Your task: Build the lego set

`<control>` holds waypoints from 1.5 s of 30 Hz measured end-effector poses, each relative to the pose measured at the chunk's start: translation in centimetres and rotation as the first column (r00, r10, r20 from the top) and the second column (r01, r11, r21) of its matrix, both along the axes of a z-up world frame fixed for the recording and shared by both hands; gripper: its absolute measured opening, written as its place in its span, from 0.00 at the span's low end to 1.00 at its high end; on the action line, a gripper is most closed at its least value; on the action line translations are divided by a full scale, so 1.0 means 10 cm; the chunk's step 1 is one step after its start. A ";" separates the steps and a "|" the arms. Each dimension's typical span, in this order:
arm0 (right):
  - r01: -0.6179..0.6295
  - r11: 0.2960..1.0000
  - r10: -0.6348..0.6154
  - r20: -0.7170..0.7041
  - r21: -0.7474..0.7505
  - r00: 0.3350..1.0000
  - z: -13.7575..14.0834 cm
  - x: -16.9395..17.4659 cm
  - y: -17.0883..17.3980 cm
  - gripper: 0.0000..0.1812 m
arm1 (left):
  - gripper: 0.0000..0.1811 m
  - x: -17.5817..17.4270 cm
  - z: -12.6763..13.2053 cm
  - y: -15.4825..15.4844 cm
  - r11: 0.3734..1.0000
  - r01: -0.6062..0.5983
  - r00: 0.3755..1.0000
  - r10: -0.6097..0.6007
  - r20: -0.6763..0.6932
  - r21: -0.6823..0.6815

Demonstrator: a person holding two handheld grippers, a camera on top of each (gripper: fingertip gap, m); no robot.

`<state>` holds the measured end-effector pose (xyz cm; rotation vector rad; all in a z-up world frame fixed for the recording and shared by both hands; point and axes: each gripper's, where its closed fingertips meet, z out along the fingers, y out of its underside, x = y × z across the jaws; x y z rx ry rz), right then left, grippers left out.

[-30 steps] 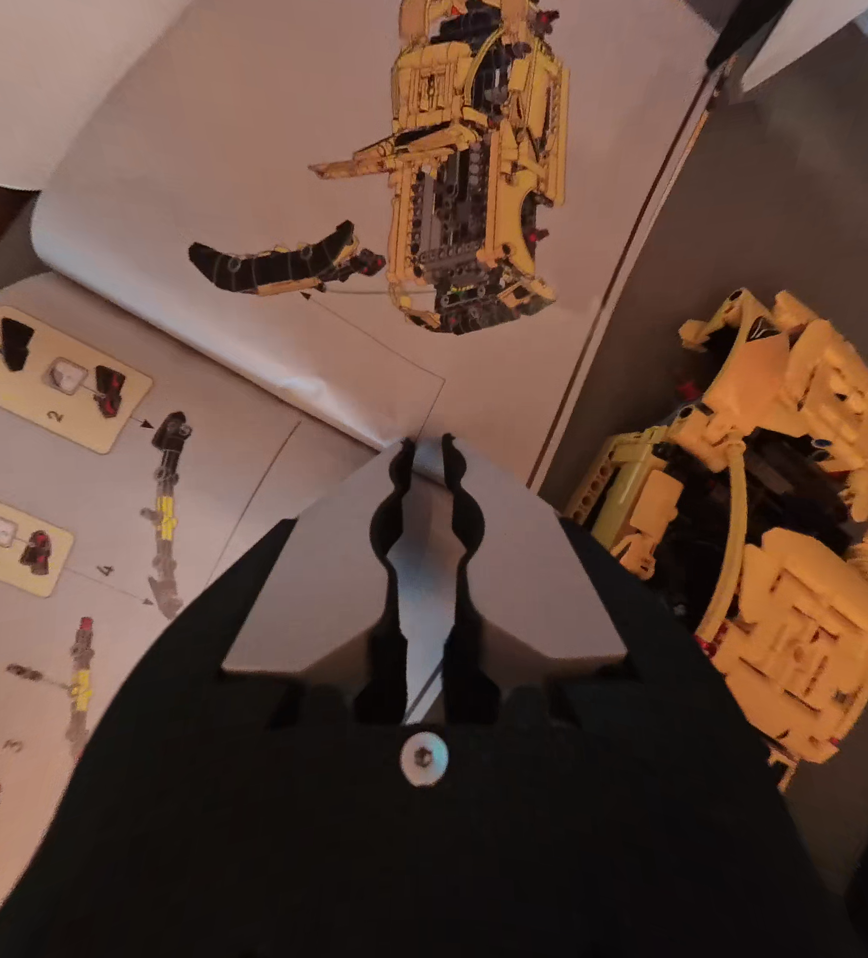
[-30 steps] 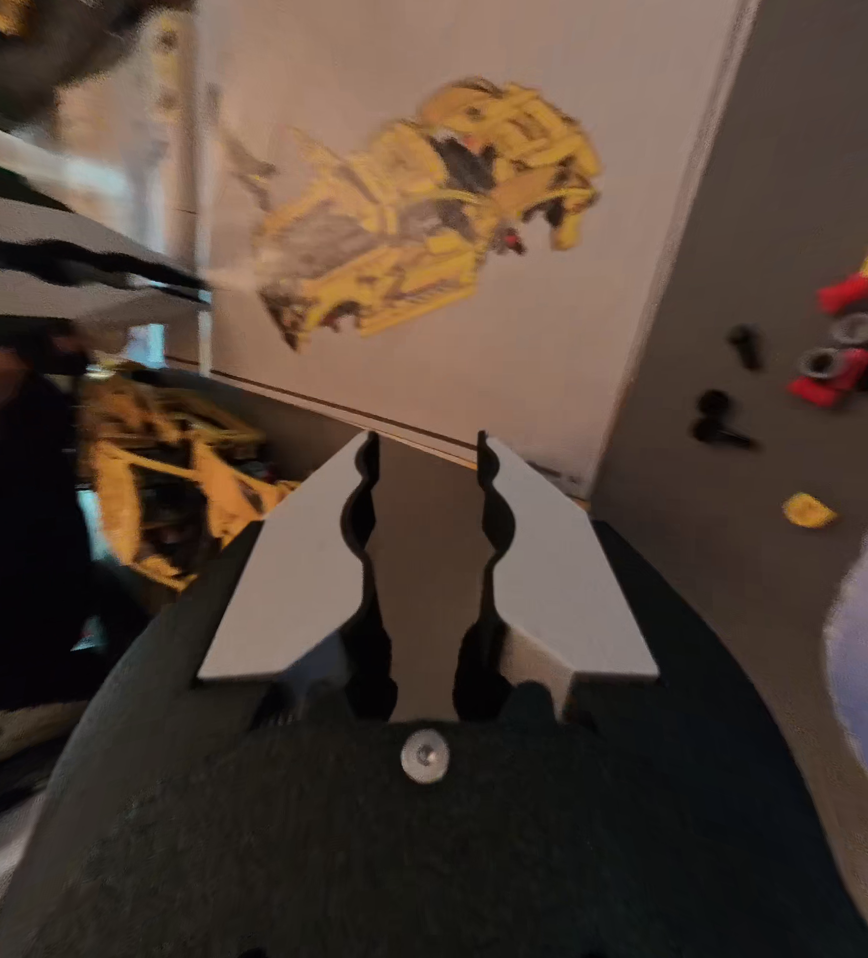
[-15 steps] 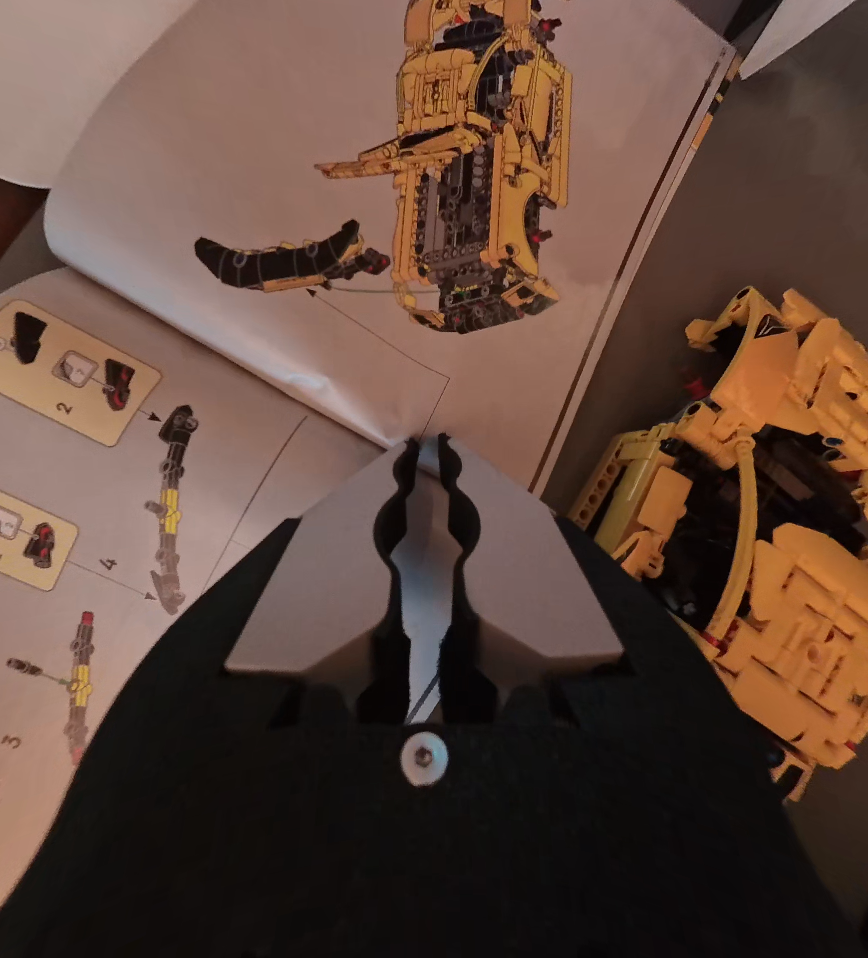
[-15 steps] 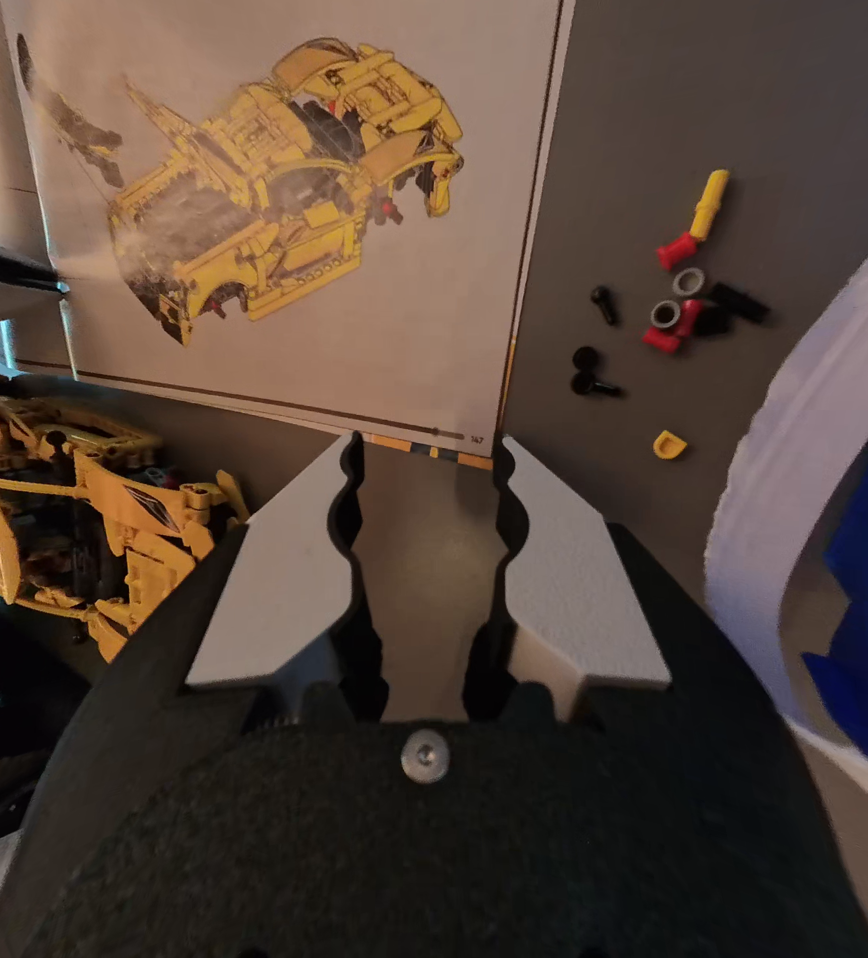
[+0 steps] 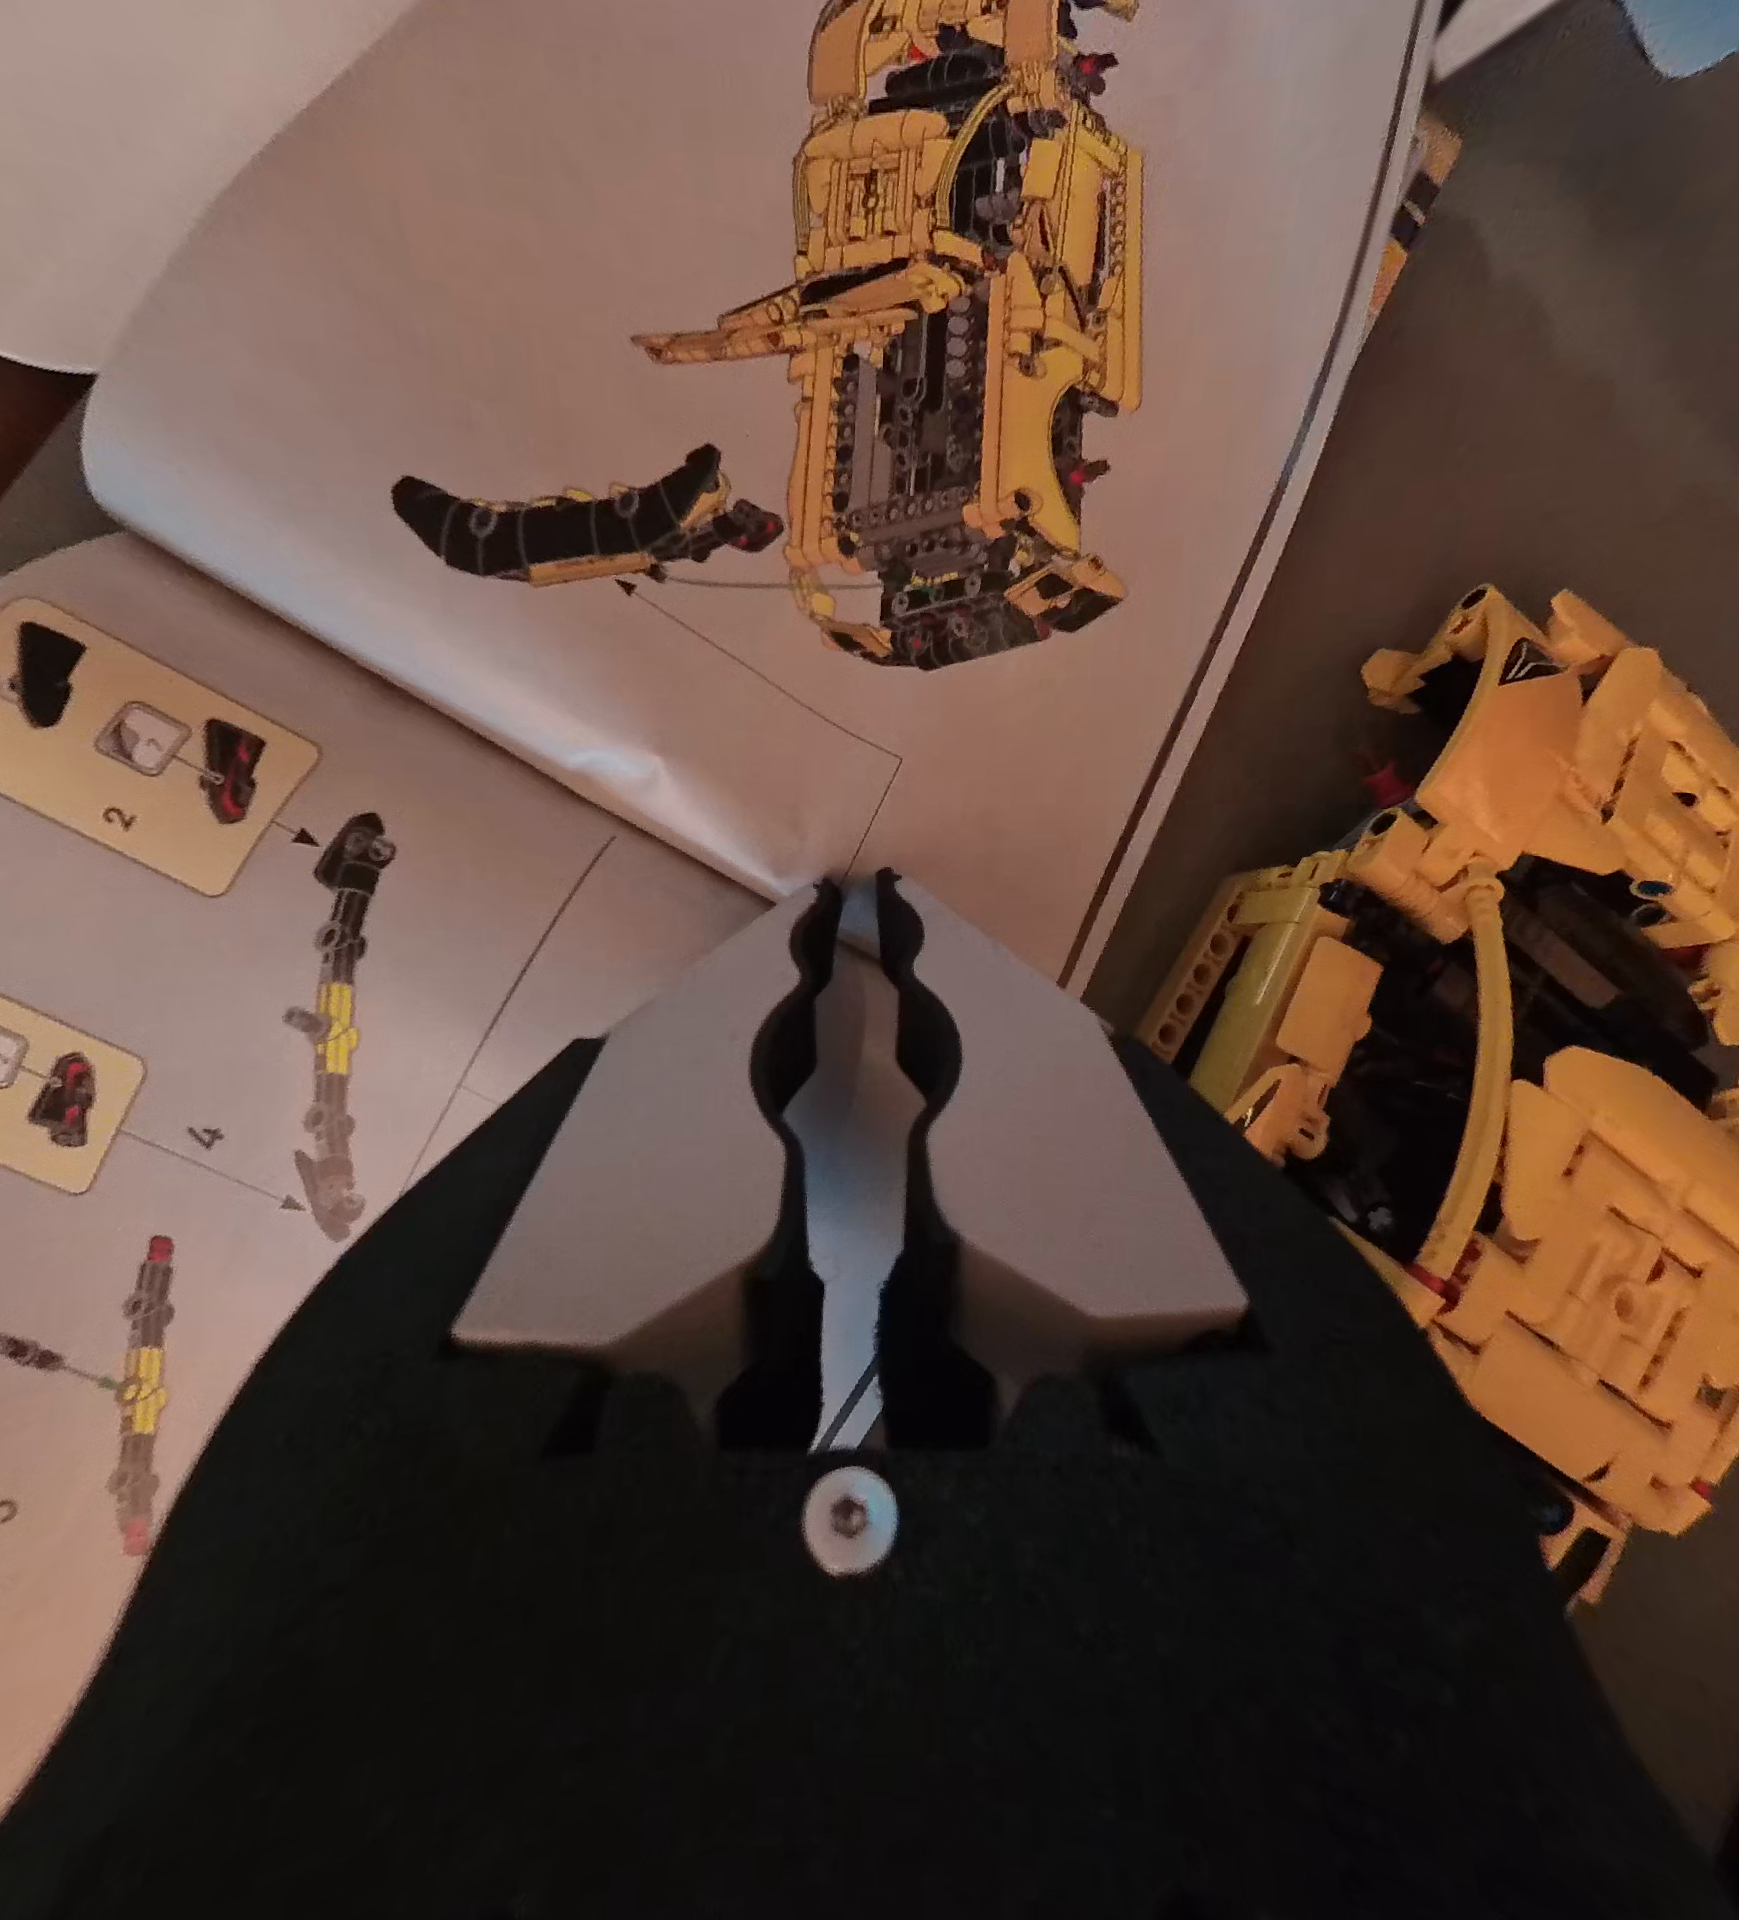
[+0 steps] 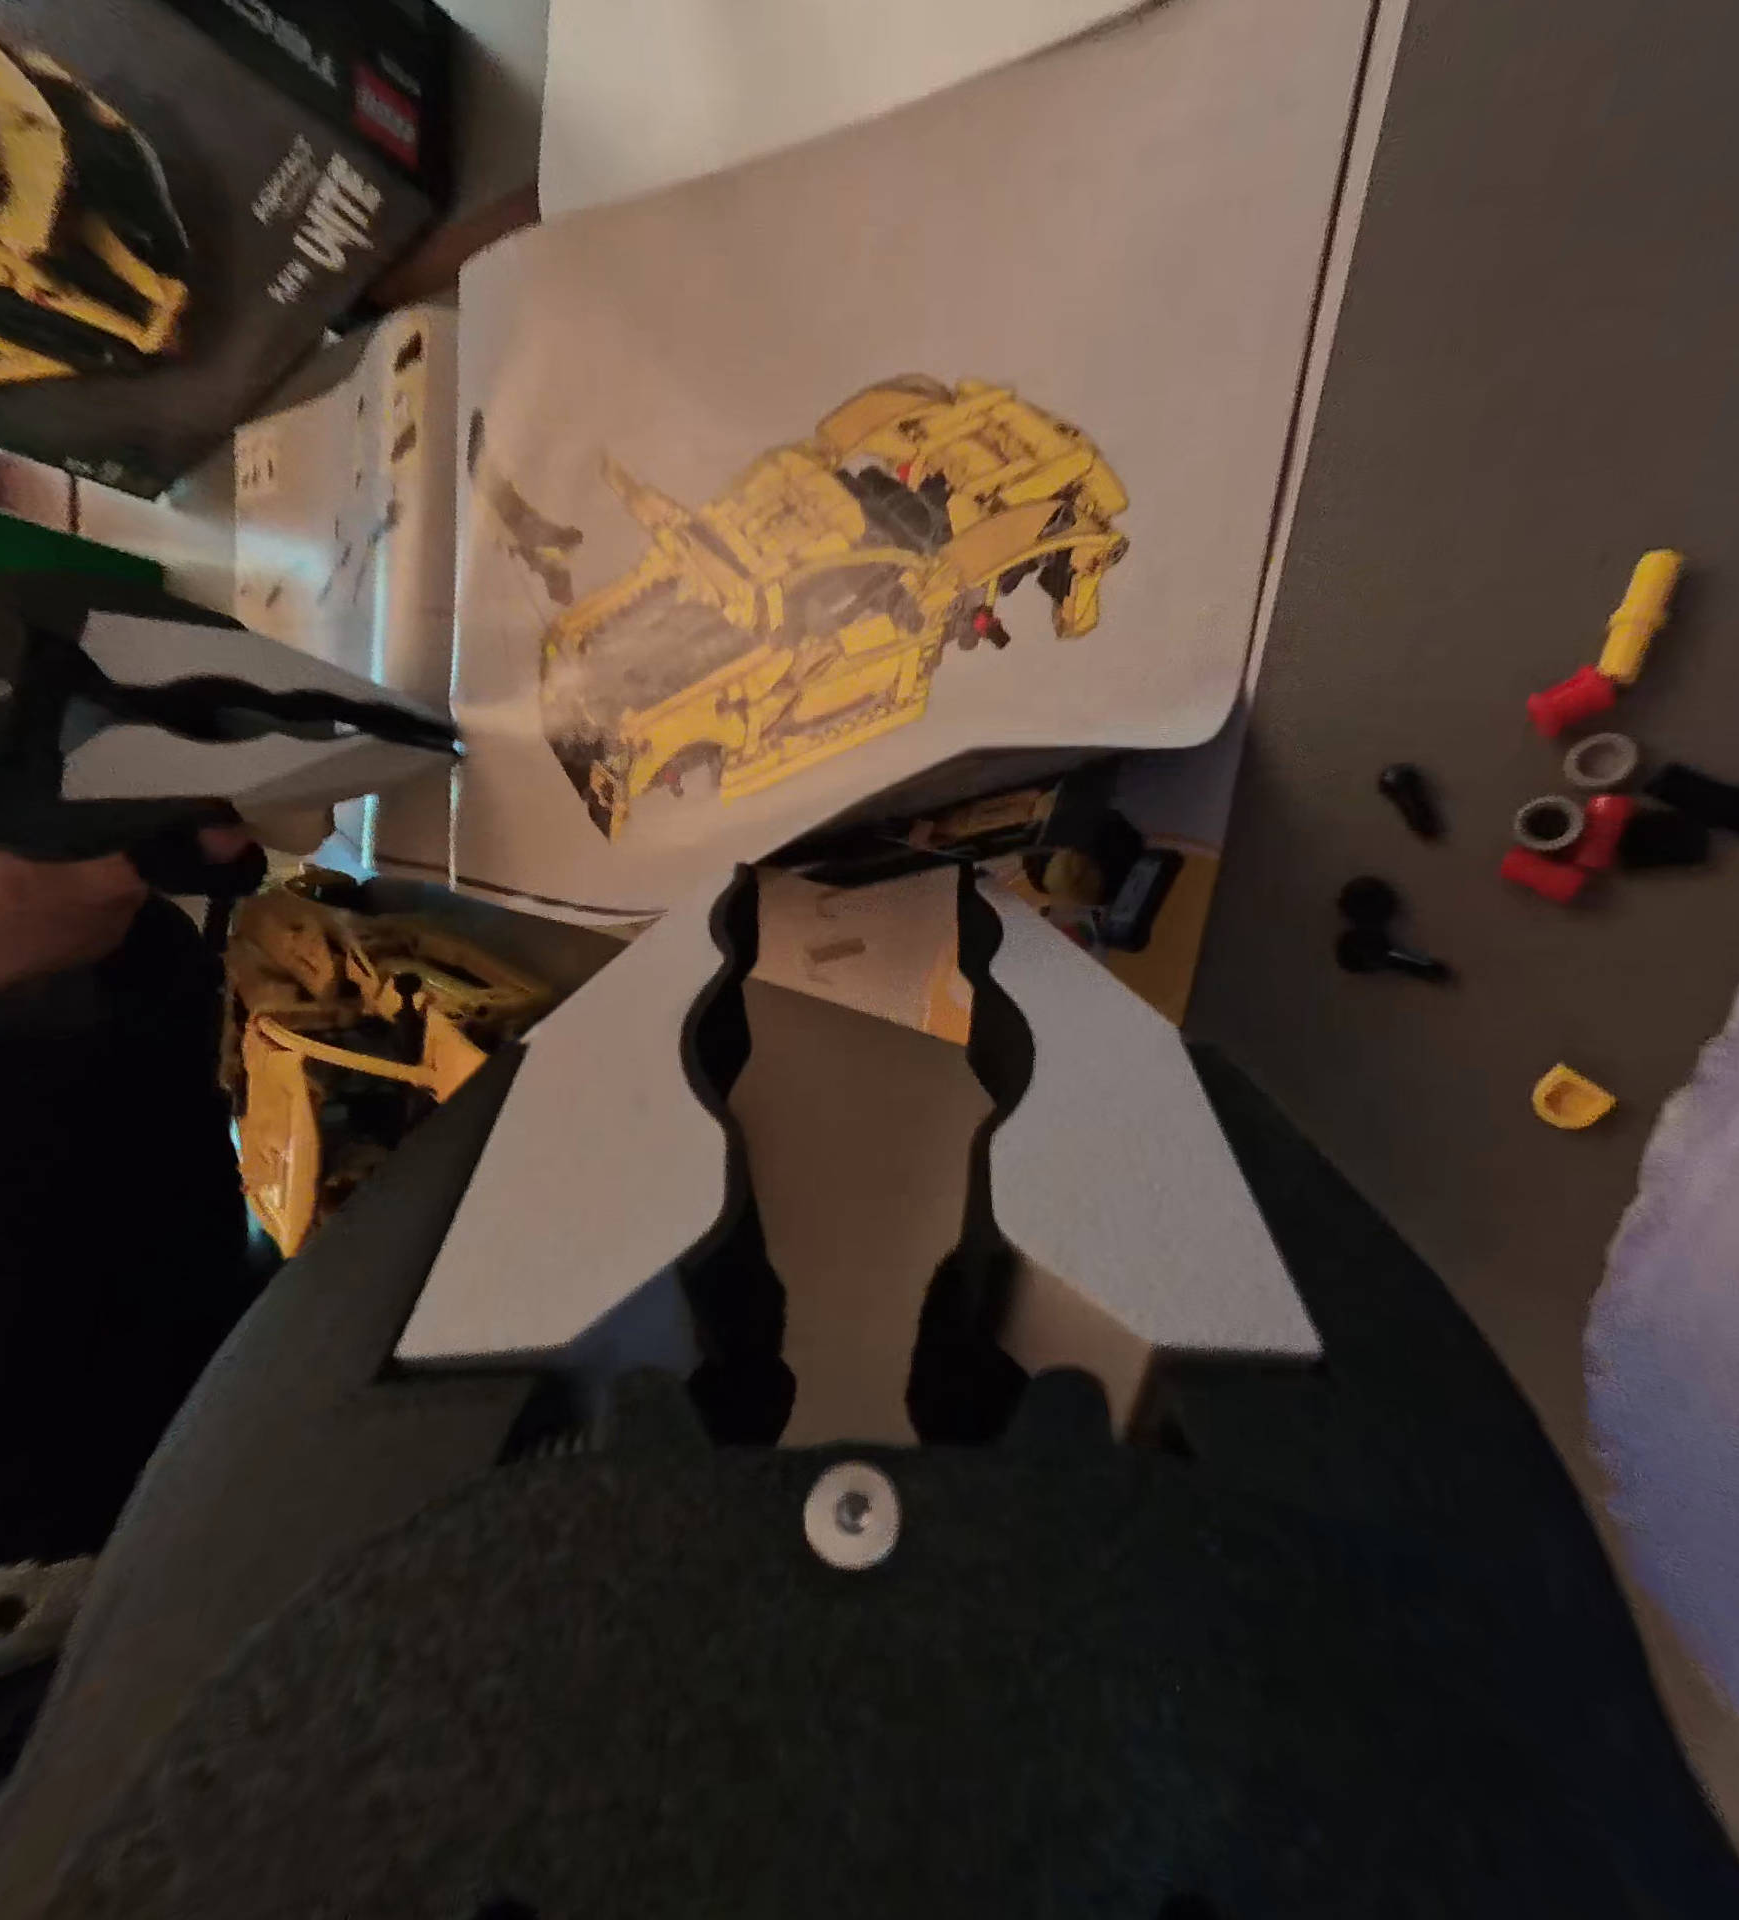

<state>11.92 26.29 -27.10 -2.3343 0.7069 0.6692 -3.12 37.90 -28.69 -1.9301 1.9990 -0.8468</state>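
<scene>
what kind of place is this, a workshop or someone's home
Probably a hobby table at home, though I can't be sure: an open instruction booklet, a half-built yellow model car, loose small parts and the set's box on a grey tabletop.

A dark grey table [image 6: 1530, 312] carries the open instruction booklet [image 5: 553, 312], the half-built yellow Lego car [image 5: 1530, 1091] just beside the booklet's edge, and a loose cluster of small parts [image 6: 1613, 790]: red, black, grey and yellow pieces. A lone yellow piece [image 6: 1571, 1094] lies near them.
</scene>
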 end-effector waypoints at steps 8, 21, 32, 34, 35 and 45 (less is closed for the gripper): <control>0.107 0.985 -0.102 -0.043 0.137 0.994 0.25 0.18 0.02 0.27 | 0.04 0.00 0.00 0.00 1.000 0.001 1.000 -0.001 -0.002 0.007; -0.180 0.978 0.158 0.192 0.104 0.969 0.41 -0.37 0.20 0.00 | 0.15 0.10 0.24 0.01 0.980 -0.108 0.991 0.120 0.062 -0.169; -0.609 0.792 0.503 0.602 -0.033 0.621 0.53 -1.66 0.53 0.00 | 0.20 0.24 1.15 -0.21 0.656 0.007 0.911 0.308 0.276 -0.755; -0.628 0.778 0.519 0.539 0.023 0.663 0.55 -1.76 0.53 0.10 | 0.16 0.22 1.17 -0.17 0.622 0.022 0.907 0.317 0.278 -0.783; -0.639 0.766 0.536 0.484 0.065 0.692 0.57 -1.82 0.53 0.16 | 0.12 0.20 1.21 -0.17 0.606 0.042 0.902 0.318 0.291 -0.794; -0.432 0.790 0.250 0.415 0.435 0.875 1.01 -1.27 0.83 0.49 | 0.00 0.18 1.44 -0.23 0.562 0.191 0.863 0.295 0.410 -0.805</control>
